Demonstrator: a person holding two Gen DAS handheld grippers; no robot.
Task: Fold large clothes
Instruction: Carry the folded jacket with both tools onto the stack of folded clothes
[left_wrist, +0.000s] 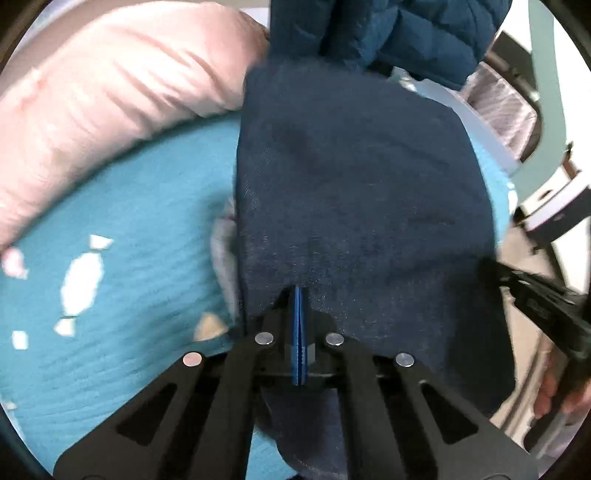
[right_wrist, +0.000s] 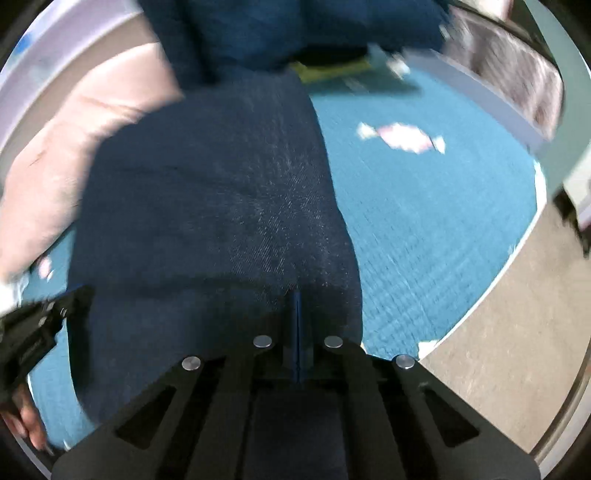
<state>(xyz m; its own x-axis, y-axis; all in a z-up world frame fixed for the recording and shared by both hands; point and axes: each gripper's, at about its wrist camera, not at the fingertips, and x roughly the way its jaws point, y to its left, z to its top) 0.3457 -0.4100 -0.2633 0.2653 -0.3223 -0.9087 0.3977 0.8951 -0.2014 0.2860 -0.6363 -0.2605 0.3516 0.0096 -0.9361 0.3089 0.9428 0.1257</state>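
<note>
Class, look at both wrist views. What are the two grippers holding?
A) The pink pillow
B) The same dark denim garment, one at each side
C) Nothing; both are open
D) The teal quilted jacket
B: the left gripper and the right gripper are each shut on the near edge of the dark denim garment, which stretches away over the teal bedspread.

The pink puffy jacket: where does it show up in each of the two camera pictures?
Left wrist view: the pink puffy jacket fills the upper left, beside the dark denim garment.
Right wrist view: it lies along the left edge, partly behind the denim.
Shared landmark: the teal bedspread with white candy shapes.
</note>
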